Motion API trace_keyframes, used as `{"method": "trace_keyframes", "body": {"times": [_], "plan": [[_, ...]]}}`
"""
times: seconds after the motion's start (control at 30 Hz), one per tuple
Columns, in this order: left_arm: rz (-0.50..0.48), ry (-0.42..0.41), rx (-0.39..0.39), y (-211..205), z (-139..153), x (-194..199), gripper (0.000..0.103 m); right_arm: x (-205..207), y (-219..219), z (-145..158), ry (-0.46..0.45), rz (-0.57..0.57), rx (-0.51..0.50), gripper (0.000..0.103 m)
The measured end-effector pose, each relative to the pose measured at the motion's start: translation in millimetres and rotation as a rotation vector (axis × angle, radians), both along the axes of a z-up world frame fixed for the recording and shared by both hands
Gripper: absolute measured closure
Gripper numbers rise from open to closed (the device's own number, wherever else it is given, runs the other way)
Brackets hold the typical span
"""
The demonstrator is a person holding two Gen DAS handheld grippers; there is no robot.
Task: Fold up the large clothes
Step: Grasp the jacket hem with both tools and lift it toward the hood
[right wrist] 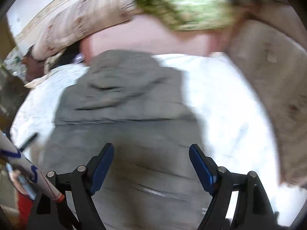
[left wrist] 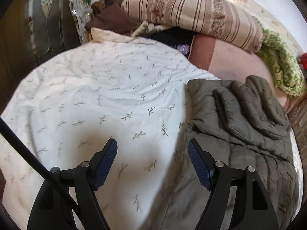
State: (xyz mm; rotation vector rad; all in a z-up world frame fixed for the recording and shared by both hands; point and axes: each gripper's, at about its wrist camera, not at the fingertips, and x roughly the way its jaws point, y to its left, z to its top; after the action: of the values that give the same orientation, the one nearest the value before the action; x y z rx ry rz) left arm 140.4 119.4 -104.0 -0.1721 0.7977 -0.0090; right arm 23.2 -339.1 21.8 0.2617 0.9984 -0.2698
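Left gripper [left wrist: 151,149]: hovering over the leaf-print sheet [left wrist: 99,95], jaws spread, gripping nothing.
Right gripper [right wrist: 151,154]: hovering above the grey quilted jacket [right wrist: 122,99], jaws spread, empty.
Grey quilted jacket: lying crumpled on the sheet.
Striped pillow [left wrist: 191,13]: lying beyond.

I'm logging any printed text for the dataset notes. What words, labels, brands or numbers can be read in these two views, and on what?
None can be read.
Blue marks on the white sleeve at the left edge of the right wrist view: blurred, unreadable.
Grey padded jacket: no label or print visible.
White leaf-print sheet: pattern only, no text.
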Motion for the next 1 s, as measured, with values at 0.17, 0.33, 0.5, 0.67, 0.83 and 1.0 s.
{"method": "trace_keyframes", "body": {"times": [0.17,0.33,0.5,0.67,0.83,1.0], "plan": [[-0.116,0.081,-0.007,0.4,-0.1,-33.1,0.028,-76.2,-75.2,-15.1,0.026,-0.152,0.05,0.016],[-0.184,0.235,-0.037,7.2,-28.3,-44.4,0.028,-94.3,-102.4,-84.8,0.028,-0.21,0.224,0.016],[-0.285,0.367,-0.235,19.1,-54.1,-40.0,0.028,-86.8,-115.6,-145.4,-0.033,-0.213,0.486,0.016],[-0.328,0.417,-0.357,17.9,-73.8,-26.4,0.028,-70.9,-119.6,-183.7,-0.065,-0.201,0.698,0.015],[-0.404,0.475,-0.534,6.8,-79.3,-36.8,0.028,-62.3,-110.7,-192.2,-0.085,-0.167,0.786,0.014],[-0.419,0.459,-0.532,2.4,-81.4,-70.2,0.029,-61.3,-93.7,-187.5,-0.058,-0.104,0.759,0.014]]}}
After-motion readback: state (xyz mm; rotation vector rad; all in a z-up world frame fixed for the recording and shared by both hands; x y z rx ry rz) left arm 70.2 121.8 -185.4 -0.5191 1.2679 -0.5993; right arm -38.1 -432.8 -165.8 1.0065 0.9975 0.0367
